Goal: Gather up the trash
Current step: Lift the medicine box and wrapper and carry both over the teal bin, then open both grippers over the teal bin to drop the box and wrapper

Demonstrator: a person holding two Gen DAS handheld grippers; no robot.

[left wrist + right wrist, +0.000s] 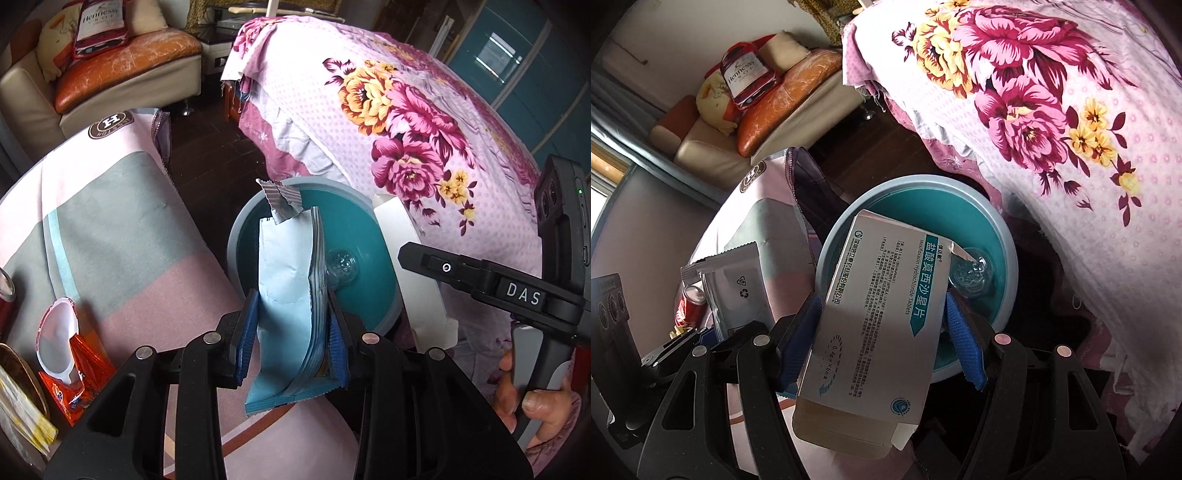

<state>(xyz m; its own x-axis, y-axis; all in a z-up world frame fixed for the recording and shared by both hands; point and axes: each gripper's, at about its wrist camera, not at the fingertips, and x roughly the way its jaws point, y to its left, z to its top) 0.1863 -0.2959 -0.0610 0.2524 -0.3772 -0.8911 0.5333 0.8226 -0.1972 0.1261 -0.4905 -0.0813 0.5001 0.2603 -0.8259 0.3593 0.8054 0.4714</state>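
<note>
Left claw (291,345) pinches the blue pouch (286,314), right claw (882,338) grips the pill box (871,321); you've got both over the bin (369,295) w/ contents ready to drop.

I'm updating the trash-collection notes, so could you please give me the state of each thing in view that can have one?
Left gripper: shut on the pouch.
Pouch: torn open at the top, held upright over the bin.
Right gripper: shut on the medicine box.
Medicine box: end flap open, held over the bin.
Bin: open, a clear plastic item at the bottom.
Orange wrapper: torn open, lying on the table.
</note>
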